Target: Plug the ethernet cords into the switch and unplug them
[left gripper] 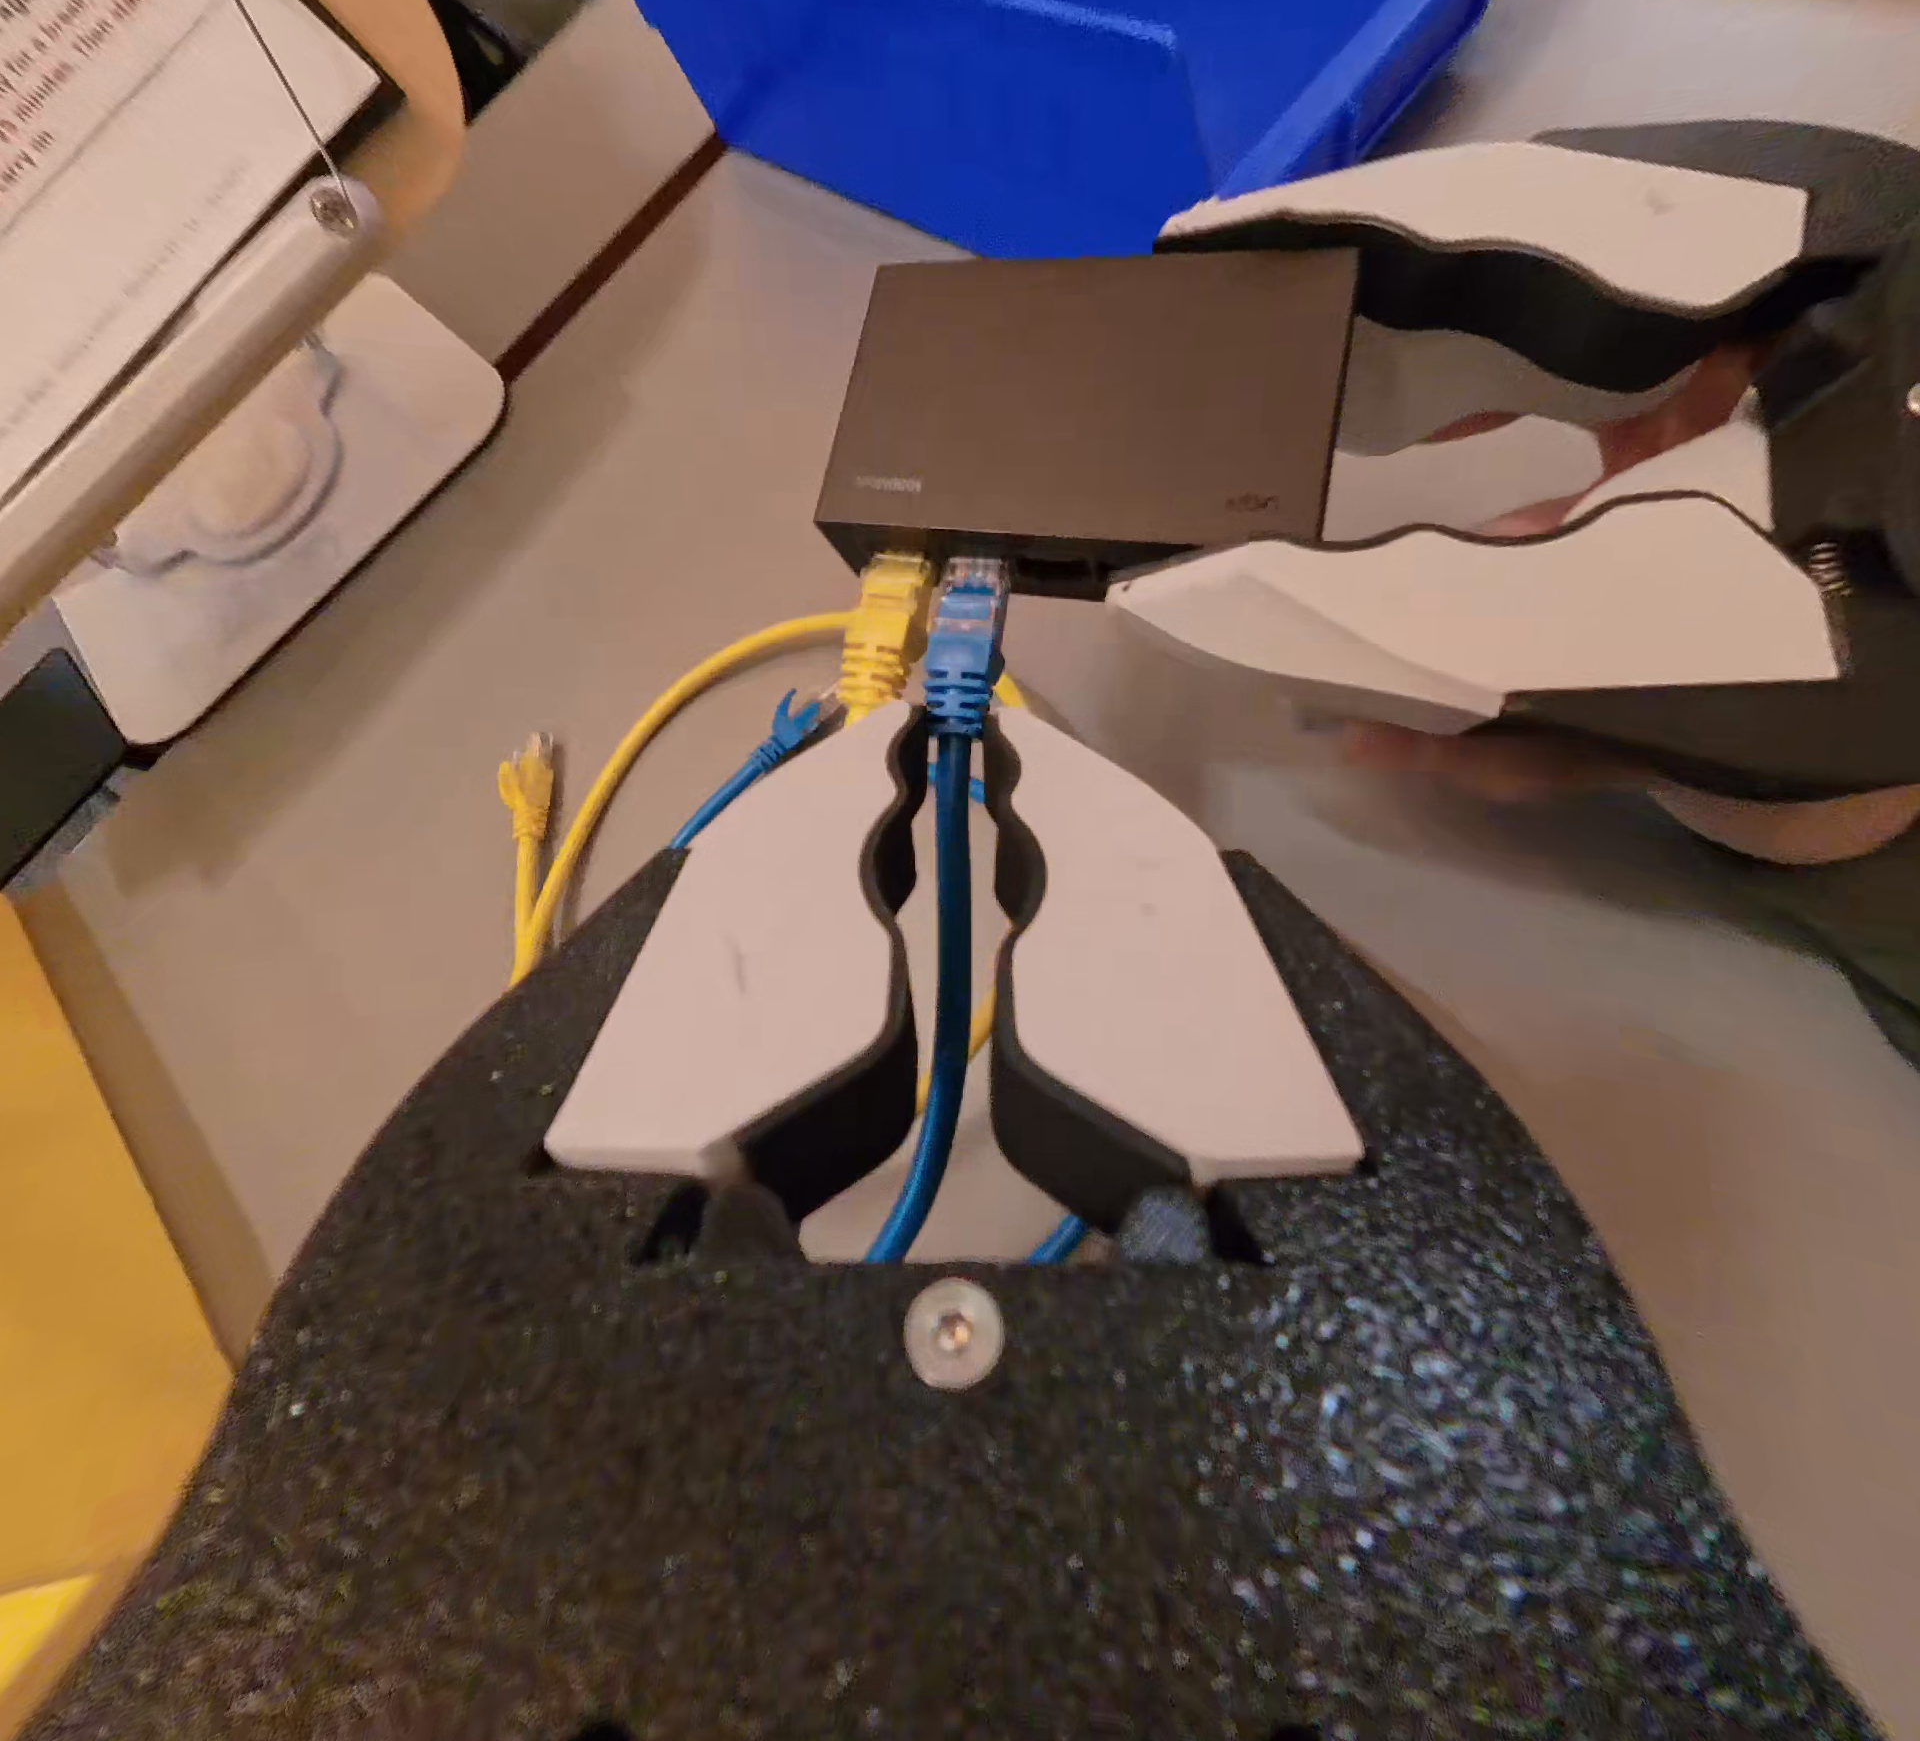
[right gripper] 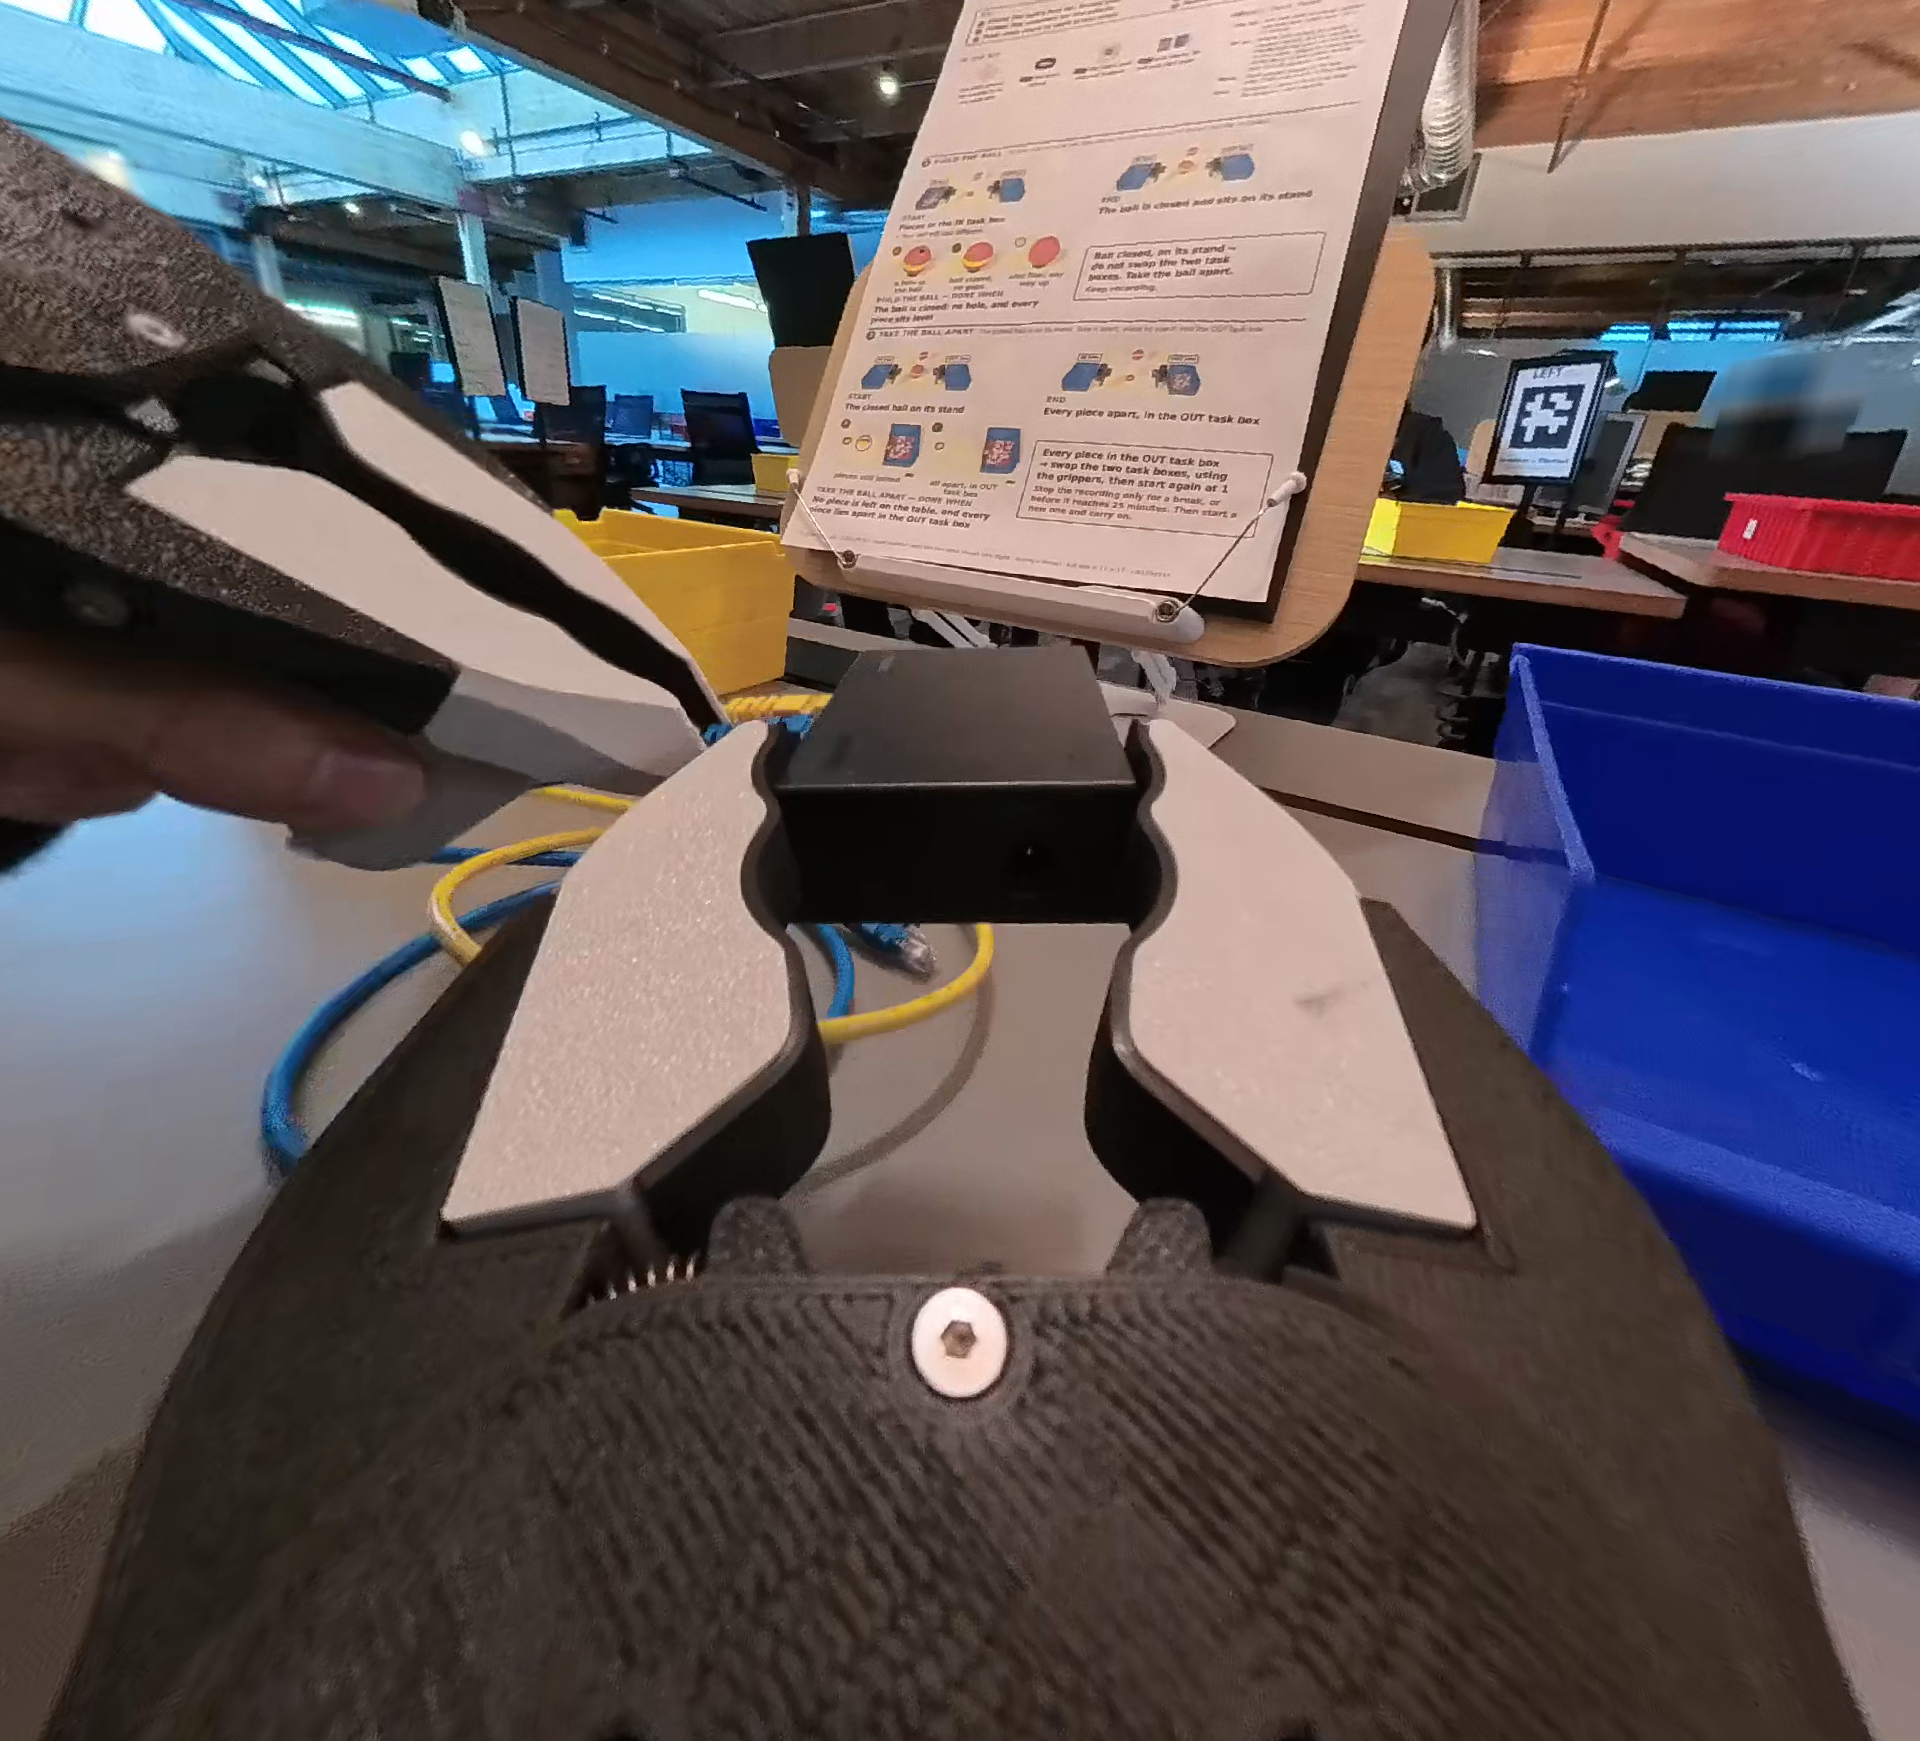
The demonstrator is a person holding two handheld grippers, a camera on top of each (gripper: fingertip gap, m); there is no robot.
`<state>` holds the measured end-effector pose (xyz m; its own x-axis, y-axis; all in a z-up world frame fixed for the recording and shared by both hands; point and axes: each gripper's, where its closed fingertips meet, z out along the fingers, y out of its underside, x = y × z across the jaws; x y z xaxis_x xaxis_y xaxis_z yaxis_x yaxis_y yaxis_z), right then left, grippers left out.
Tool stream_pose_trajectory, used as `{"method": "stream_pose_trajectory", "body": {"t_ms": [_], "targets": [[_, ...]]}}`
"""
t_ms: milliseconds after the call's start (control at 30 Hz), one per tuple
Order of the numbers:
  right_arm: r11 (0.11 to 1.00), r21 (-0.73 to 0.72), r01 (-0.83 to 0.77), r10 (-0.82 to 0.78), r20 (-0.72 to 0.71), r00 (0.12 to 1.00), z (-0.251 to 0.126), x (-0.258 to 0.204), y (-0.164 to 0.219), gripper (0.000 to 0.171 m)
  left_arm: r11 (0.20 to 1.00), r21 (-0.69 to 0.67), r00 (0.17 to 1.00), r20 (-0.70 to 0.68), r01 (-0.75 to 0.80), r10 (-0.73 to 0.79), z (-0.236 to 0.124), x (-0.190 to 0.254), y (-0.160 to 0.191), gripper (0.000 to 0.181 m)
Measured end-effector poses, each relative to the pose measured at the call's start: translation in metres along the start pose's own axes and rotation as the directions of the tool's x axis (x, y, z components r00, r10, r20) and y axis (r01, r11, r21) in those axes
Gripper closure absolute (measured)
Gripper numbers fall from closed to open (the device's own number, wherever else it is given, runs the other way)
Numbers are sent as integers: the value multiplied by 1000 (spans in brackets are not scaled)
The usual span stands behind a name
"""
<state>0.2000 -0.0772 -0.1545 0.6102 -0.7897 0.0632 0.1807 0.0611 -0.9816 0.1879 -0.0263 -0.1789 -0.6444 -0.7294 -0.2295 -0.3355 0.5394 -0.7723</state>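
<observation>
A black switch (left gripper: 1091, 403) lies on the grey table. A yellow cord's plug (left gripper: 885, 621) and a blue cord's plug (left gripper: 966, 631) sit in its two leftmost front ports. My left gripper (left gripper: 954, 741) is shut on the blue cord just behind its plug. My right gripper (right gripper: 954, 756) is shut on the switch (right gripper: 956, 798) at its right end, and shows in the left wrist view (left gripper: 1138, 413). A loose yellow plug (left gripper: 528, 787) and a loose blue plug (left gripper: 790, 725) lie on the table at the left. The left gripper (right gripper: 675, 704) also shows in the right wrist view.
A blue bin (left gripper: 1039, 29) stands right behind the switch and shows to the right in the right wrist view (right gripper: 1714, 964). A document stand with a printed sheet (right gripper: 1122, 289) stands beyond the switch. Cord loops (right gripper: 468, 943) lie on the table. A yellow bin (right gripper: 707, 579) sits farther back.
</observation>
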Motion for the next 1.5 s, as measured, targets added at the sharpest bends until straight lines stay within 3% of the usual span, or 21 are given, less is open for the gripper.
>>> {"method": "stream_pose_trajectory", "body": {"t_ms": [33, 233, 367, 533, 967, 1067, 1200, 1367, 1500], "targets": [[1000, 0, -3, 3, -1, 1000, 0, 0, 0, 109, 999, 34, 1000, 2, 13, -13, 0, -1, -2, 172], [994, 29, -107, 107, 20, 994, -3, 7, -3, 109, 987, 162, 1000, -6, -8, 9, -3, 2, -17, 172], [984, 37, -173, 173, 15, 985, -4, 12, -3, 109, 959, 255, 991, -81, 127, -110, -2, 4, -24, 172], [988, 41, -148, 150, -44, 988, -2, 13, -3, 109, 931, 346, 994, -41, 114, -106, 2, 3, -21, 171], [979, 70, -192, 189, 37, 981, -4, 9, -7, 109, 908, 374, 982, -67, 191, -179, -12, 3, -10, 176], [985, 41, -165, 162, 62, 985, -2, 3, -5, 109, 910, 389, 989, -27, 146, -147, -17, -4, -12, 177], [991, 12, -132, 131, 53, 990, 0, 0, -2, 109, 941, 337, 995, 95, -39, 8, -17, -8, -9, 177], [986, 3, -167, 166, 50, 985, 0, 2, -1, 108, 886, 457, 997, -29, 79, -74, -22, -6, -23, 177], [986, -22, -165, 166, 30, 986, 2, 4, 3, 109, 896, 439, 995, 95, -70, 31, -17, -10, -22, 176]]}}
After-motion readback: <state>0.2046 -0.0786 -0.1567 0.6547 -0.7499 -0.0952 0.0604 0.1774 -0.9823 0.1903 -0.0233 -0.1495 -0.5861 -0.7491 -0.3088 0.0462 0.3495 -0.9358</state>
